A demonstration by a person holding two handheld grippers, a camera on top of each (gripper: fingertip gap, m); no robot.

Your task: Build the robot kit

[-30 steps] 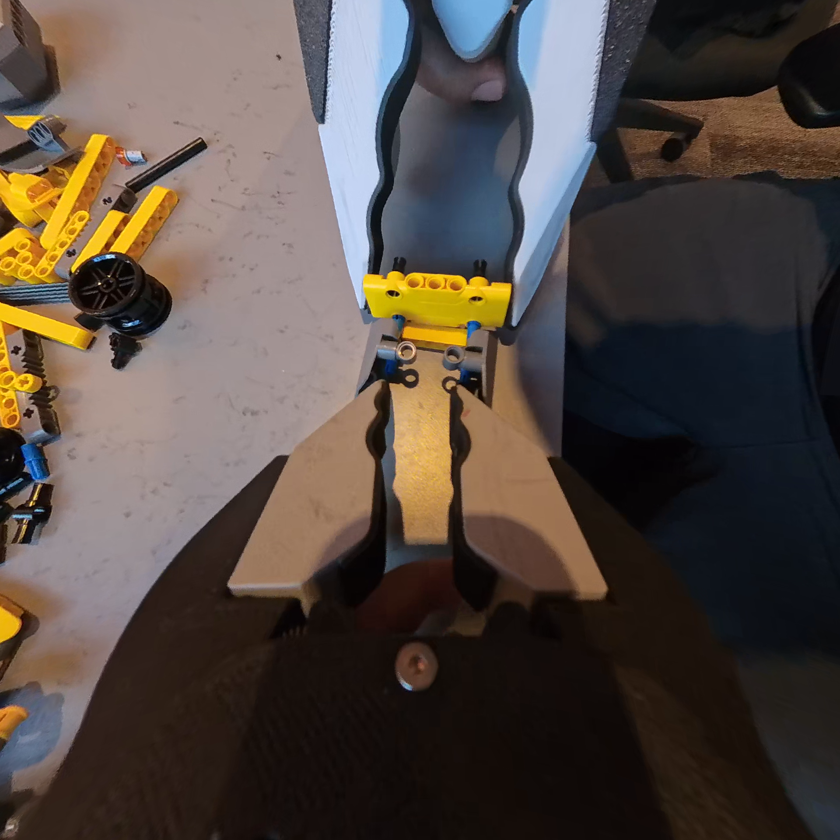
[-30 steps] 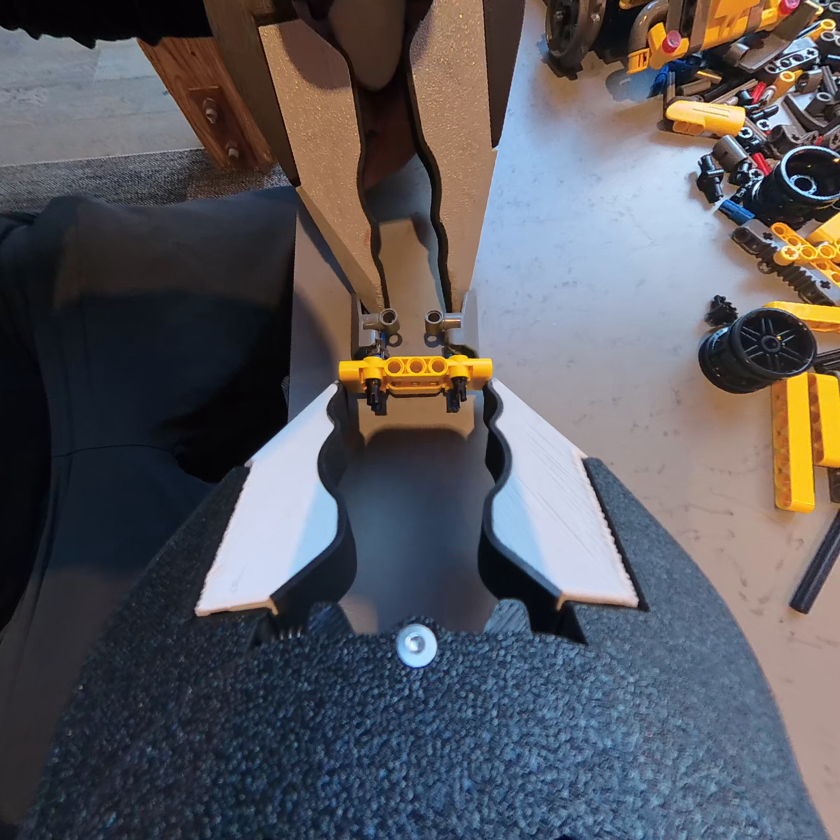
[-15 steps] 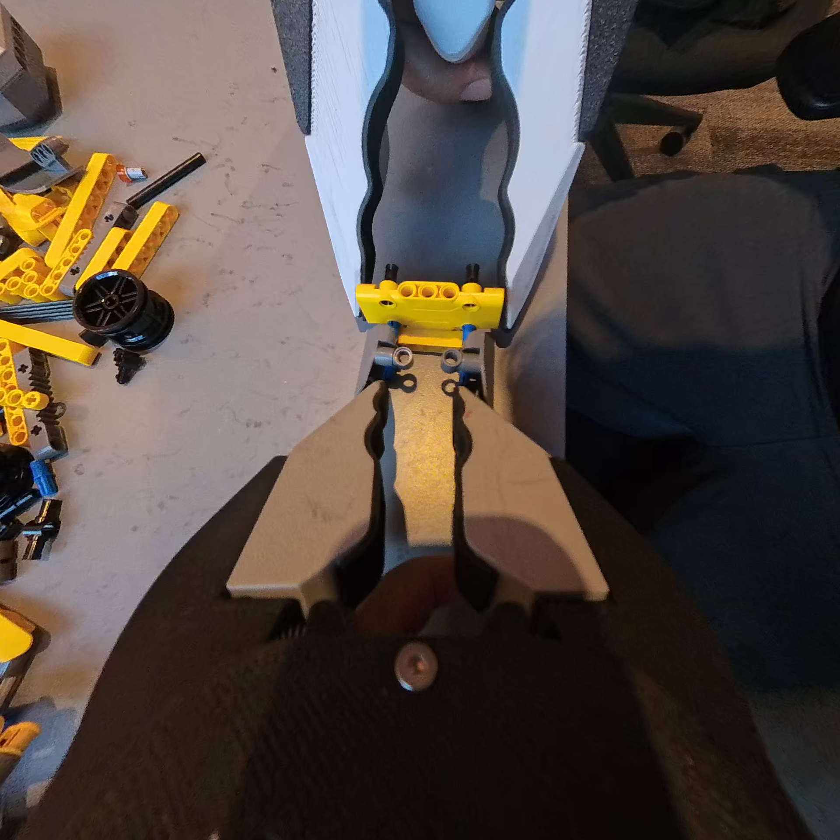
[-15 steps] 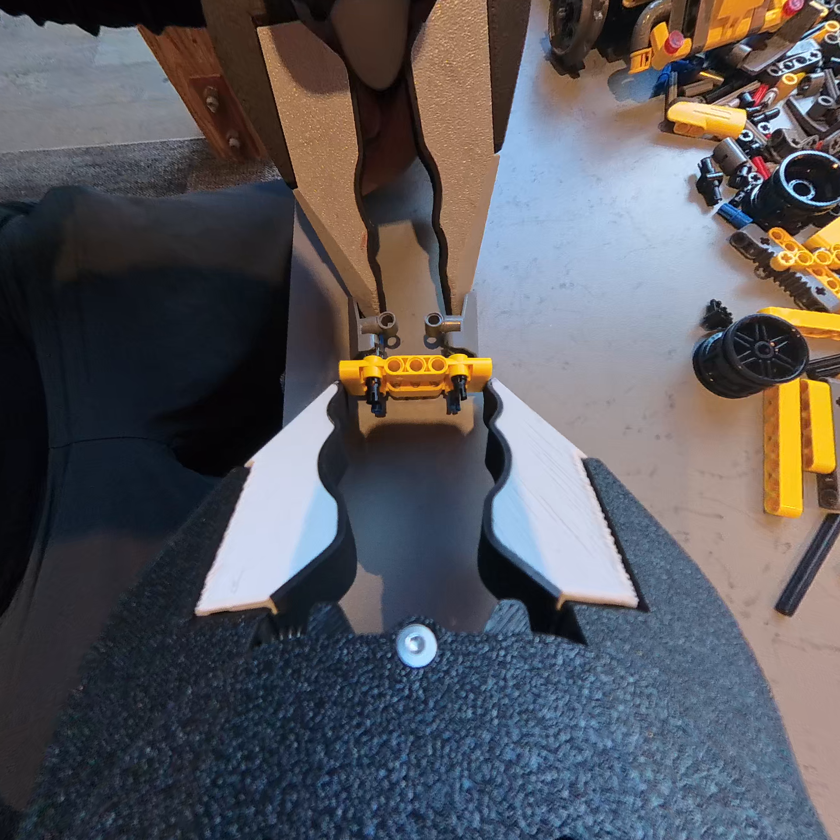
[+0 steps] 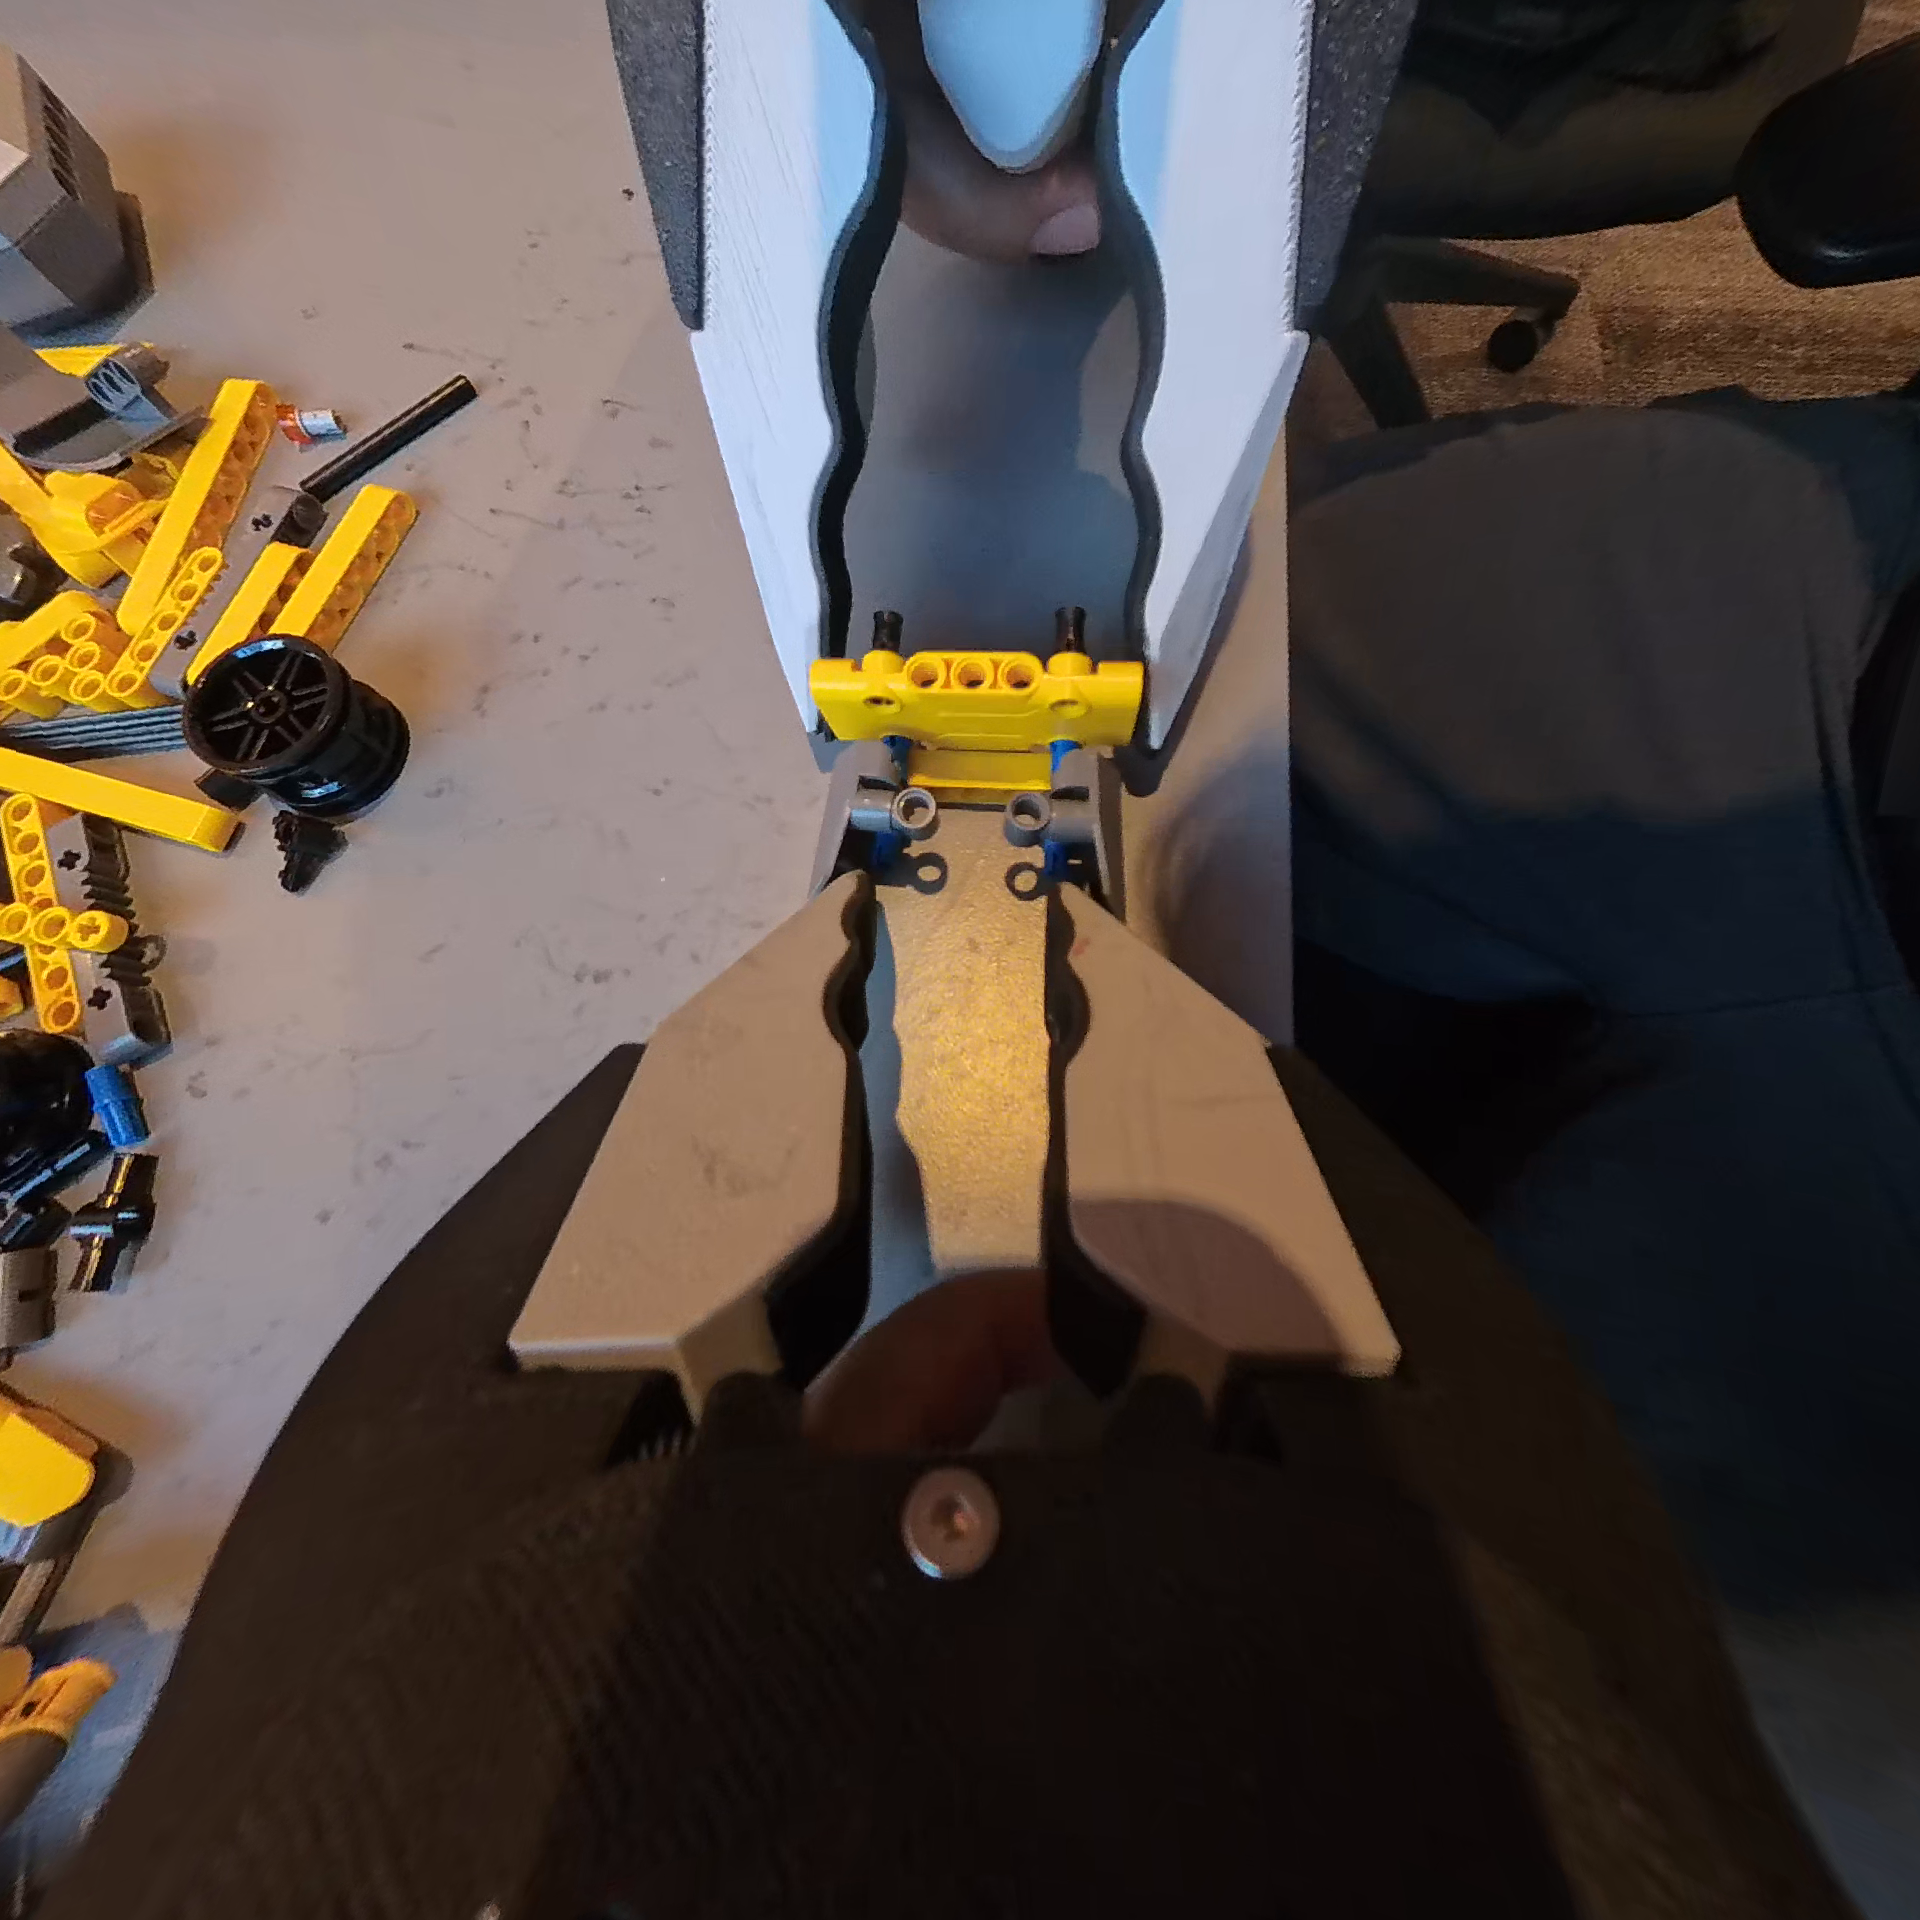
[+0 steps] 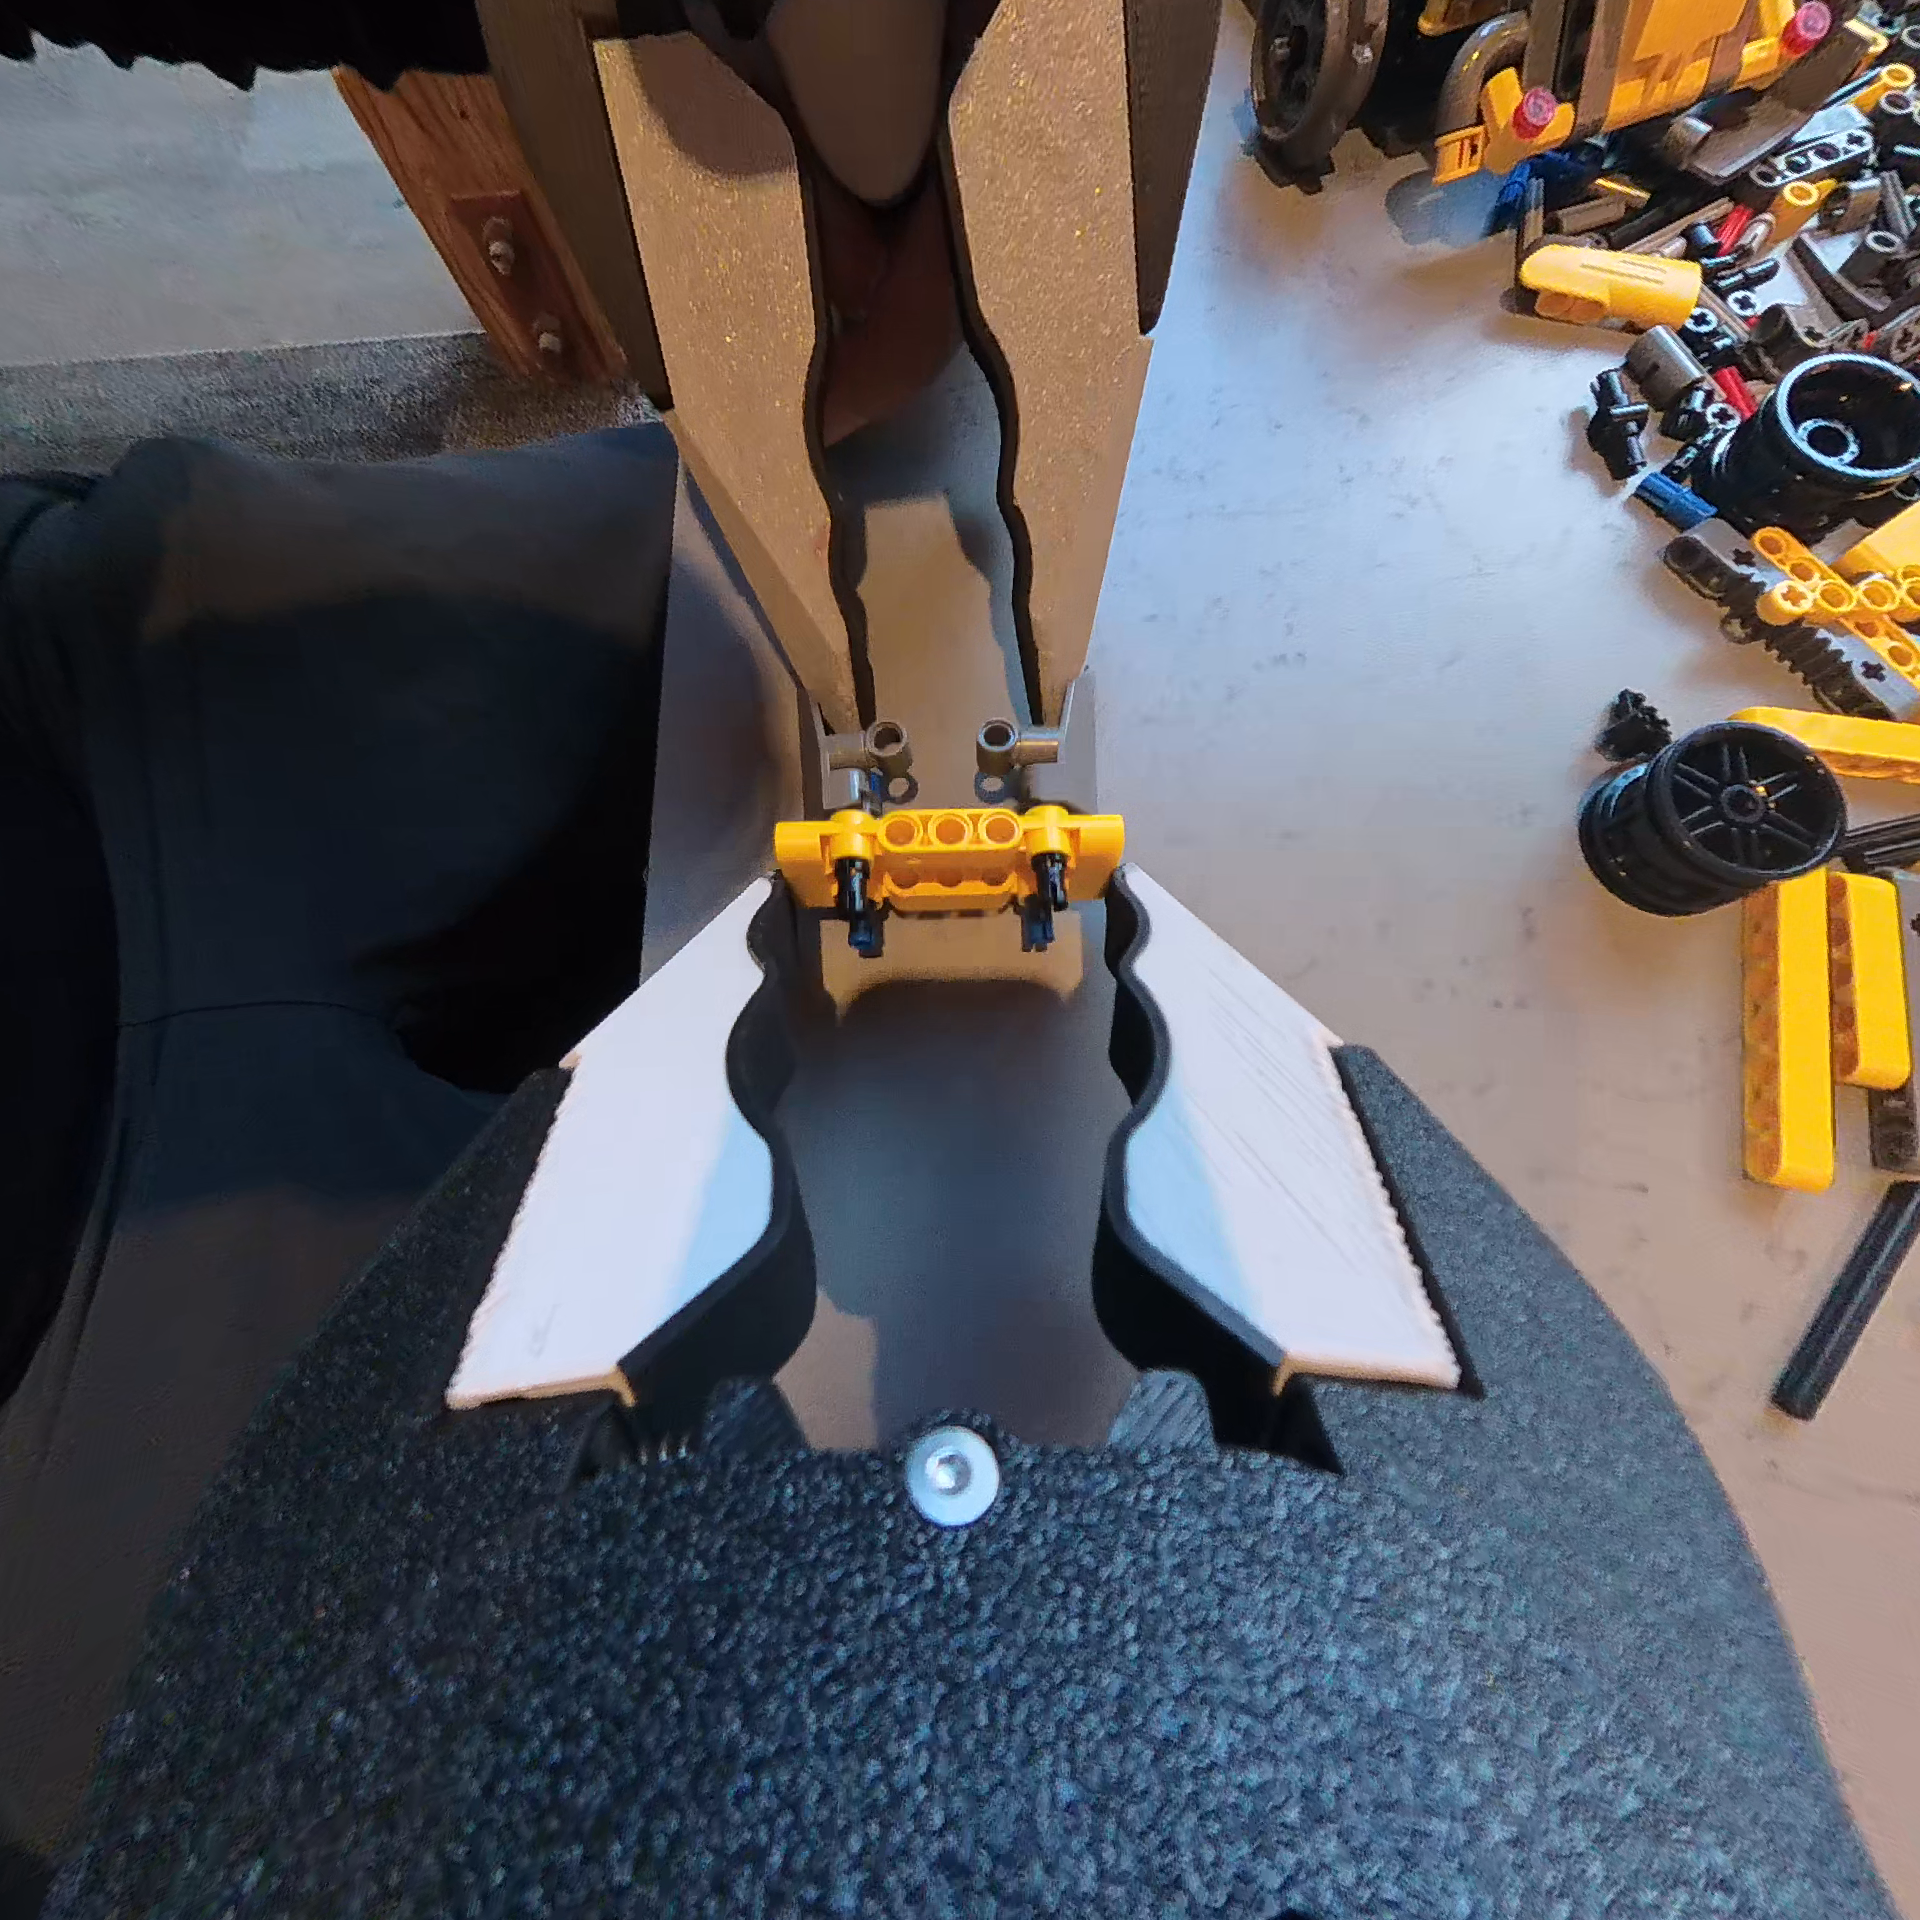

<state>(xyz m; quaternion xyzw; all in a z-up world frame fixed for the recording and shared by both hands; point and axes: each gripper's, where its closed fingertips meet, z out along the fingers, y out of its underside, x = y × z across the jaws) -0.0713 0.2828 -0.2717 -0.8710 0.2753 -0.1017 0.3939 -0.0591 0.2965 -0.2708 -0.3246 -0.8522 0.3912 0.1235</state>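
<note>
left tongs (image 5: 961, 883), grey fingers, face the right tongs (image 6: 945, 883), white fingers, tip to tip over the bench (image 5: 540, 883) edge. right tongs clenched on the ends of a yellow block (image 6: 948, 847) with three round holes along its top; two black pins (image 6: 854, 894) stick out toward the right camera. left tongs narrowed onto two small grey connectors (image 5: 909, 808) that sit on blue pins just beside the block; whether they truly grip them, cannot tell. assembly held above the bench edge, dark clothing (image 5: 1610, 831) beside it. to the side on the bench: black wheel (image 5: 281, 722), yellow beams (image 5: 312, 566), black rod (image 5: 390, 449), loose small parts. in the right view a part-built yellow vehicle (image 6: 1558, 73) stands at the far edge, a wooden leg (image 6: 488, 229) behind.
</note>
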